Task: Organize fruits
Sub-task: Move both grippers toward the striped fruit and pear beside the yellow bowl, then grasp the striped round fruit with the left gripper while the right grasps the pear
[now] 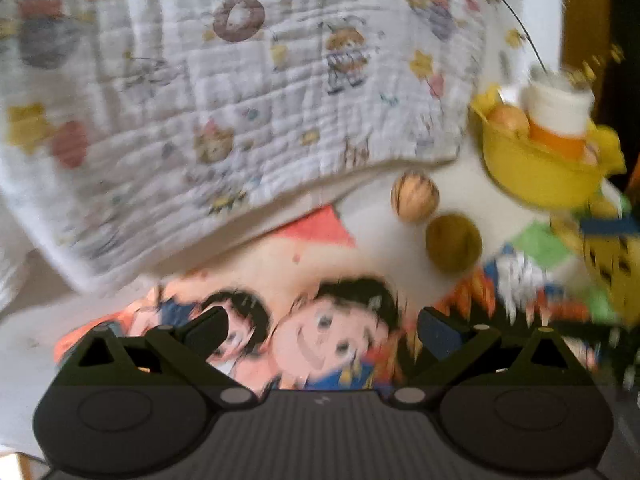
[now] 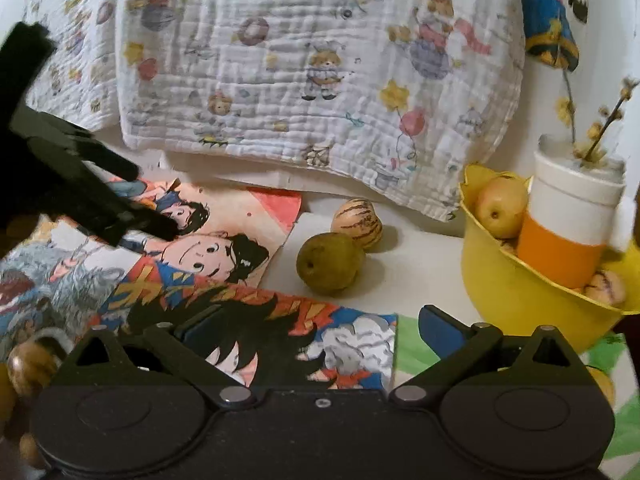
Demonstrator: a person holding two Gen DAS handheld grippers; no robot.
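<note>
Two loose fruits (image 2: 329,263), one bowl (image 2: 516,292)

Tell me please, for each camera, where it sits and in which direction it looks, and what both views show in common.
Left wrist: sits on the left tool, looks forward over the comic page toward the quilt; own open fingers show.
Right wrist: sits on the right tool, faces the green fruit and yellow bowl; own open fingers show, the left tool at left.
Shared: quilt, comic page, green fruit, striped fruit, yellow bowl, white-orange cup.
</note>
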